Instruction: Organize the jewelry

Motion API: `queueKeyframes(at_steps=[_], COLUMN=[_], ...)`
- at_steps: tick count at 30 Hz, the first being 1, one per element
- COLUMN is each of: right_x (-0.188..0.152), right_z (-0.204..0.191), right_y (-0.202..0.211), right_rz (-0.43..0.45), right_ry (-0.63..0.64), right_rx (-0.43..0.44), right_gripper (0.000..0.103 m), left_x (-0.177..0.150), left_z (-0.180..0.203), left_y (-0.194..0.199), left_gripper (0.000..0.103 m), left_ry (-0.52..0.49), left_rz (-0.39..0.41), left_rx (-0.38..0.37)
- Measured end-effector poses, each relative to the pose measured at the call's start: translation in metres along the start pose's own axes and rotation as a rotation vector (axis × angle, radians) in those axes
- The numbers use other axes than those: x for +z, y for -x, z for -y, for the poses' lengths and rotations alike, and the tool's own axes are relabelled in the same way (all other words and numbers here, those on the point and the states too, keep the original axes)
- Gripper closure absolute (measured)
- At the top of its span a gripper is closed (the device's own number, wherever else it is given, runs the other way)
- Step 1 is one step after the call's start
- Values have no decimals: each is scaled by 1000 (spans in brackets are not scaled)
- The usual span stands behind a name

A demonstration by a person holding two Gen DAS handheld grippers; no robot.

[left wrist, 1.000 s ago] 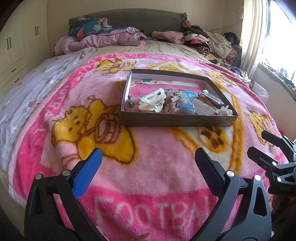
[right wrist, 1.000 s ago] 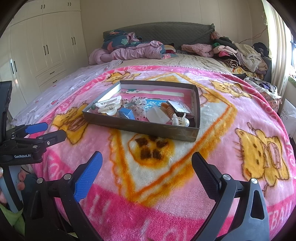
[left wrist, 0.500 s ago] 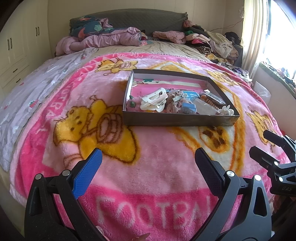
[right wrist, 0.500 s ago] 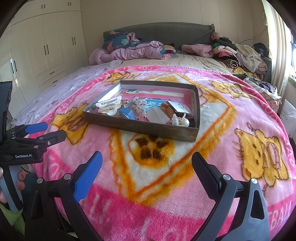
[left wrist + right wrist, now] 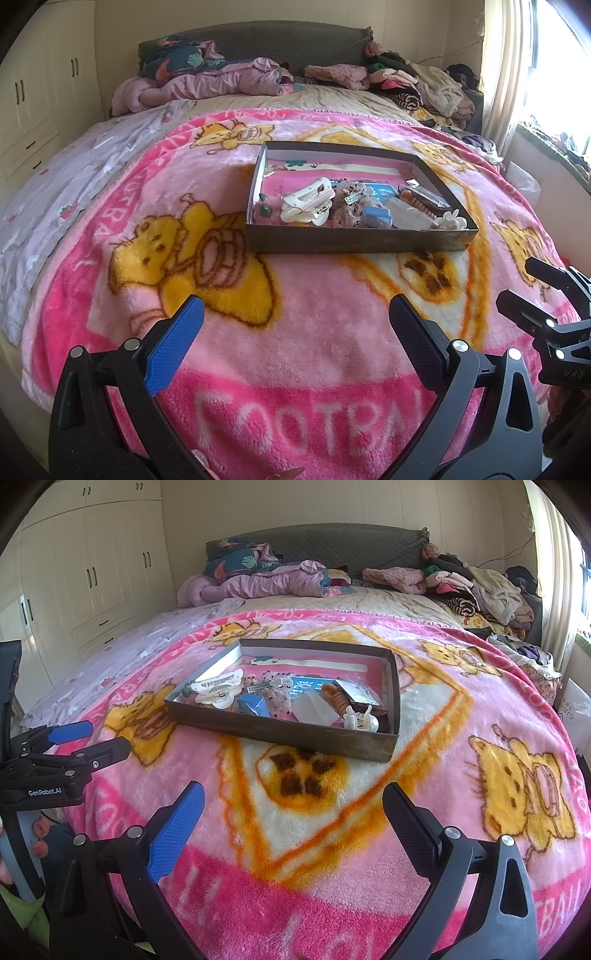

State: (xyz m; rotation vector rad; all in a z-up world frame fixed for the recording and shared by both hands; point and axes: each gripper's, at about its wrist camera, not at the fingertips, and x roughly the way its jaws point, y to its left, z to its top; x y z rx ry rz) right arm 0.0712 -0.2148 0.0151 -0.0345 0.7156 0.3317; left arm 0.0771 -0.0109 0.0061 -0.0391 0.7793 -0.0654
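At the bottom of the left wrist view, the left tongs (image 5: pixel 295 325) stand spread wide and empty above the pink blanket (image 5: pixel 314 332), over its white "FOOTBA" lettering. The right tongs (image 5: pixel 293 810) are likewise released and hold nothing, low in their own frame above a paw-print patch. Each pair shows at the side edge of the other's view, well short of the tray.

Mid-frame, a shallow dark tray (image 5: pixel 354 242) rests on the blanket. Inside it lie a white claw clip (image 5: pixel 306 201) at the left, a blue box (image 5: pixel 376 218) near the front wall, a clear packet (image 5: pixel 410 218) beside it, an orange ribbed piece (image 5: pixel 417 201) and a small white clip (image 5: pixel 452 219) in the front right corner.

Farther back, rumpled pink bedding (image 5: pixel 266 581) and piled clothes (image 5: pixel 476 587) lie against the dark headboard (image 5: pixel 343 541). White wardrobes (image 5: pixel 92 565) fill the upper left.
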Motion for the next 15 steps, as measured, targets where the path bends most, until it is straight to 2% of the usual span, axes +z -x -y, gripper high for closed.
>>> queueKeyframes(at_steps=[2, 7, 10, 13, 15], right_x=[0, -2, 1, 4, 7], right_z=[1, 8, 17, 41, 66], right_y=[0, 0, -1, -5, -12], right_rz=[1, 3, 5, 16, 24], right_ry=[-2, -15, -25, -60, -94], right_rx=[0, -9, -23, -55, -101], right_gripper=[9, 9, 9, 9, 9], left_x=[2, 4, 5, 10, 18], left_z=[0, -4, -10, -21, -40], left_y=[0, -3, -8, -21, -35], left_gripper=[11, 11, 11, 11, 11], left_ry=[4, 6, 20, 59, 96], left_rz=[-1, -8, -21, -39, -47], left_rx=[19, 3, 32, 53, 103])
